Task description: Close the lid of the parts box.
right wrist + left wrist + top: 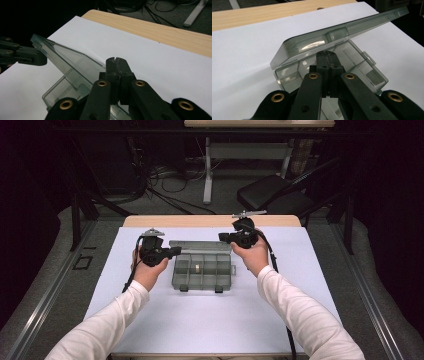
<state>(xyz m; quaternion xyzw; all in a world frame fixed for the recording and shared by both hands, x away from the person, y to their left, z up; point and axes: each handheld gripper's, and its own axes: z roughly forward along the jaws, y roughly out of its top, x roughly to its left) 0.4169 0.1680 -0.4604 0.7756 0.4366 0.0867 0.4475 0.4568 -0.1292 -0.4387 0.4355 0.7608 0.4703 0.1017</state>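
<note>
Both pairs of black jaws are pressed together with nothing between them. The left gripper (327, 53) points at one end of a smoky clear plastic box (202, 271), and the right gripper (116, 60) sits at the opposite end. The box is rectangular, split into small compartments, with its hinged lid (342, 35) tilted partly up. It rests near the middle of a smooth white sheet (200, 320) covering a pale wooden table (210, 221). Beyond the table are grey floor, loose cables and a dark chair (272, 192).

Glossy clear-plastic organiser box (202, 270)
</note>
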